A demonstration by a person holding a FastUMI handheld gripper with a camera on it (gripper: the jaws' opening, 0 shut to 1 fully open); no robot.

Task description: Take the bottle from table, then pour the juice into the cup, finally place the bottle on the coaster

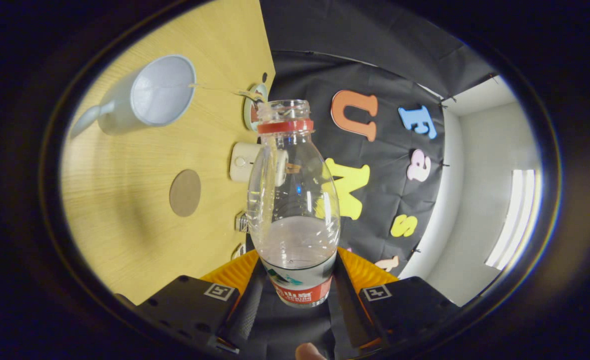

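Gripper point(302, 287): fingers pinching the bottle's lower body.
Bottle point(295, 200): uncapped, long axis running forward from the fingers, tilted over the desk point(124, 200).
Cup point(147, 95): ahead-left of the mouth.
Coaster point(185, 192): left, nearer.

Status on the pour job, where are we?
Done: the bottle is off the table, clamped between the gripper fingers, uncapped.
In hand: the view is rolled, so the bottle looks tilted toward the cup; liquid remains inside it and no stream shows at its mouth. I cannot tell whether the cup holds any.
Left: finish the pour, then set the bottle on the round coaster, which is bare.
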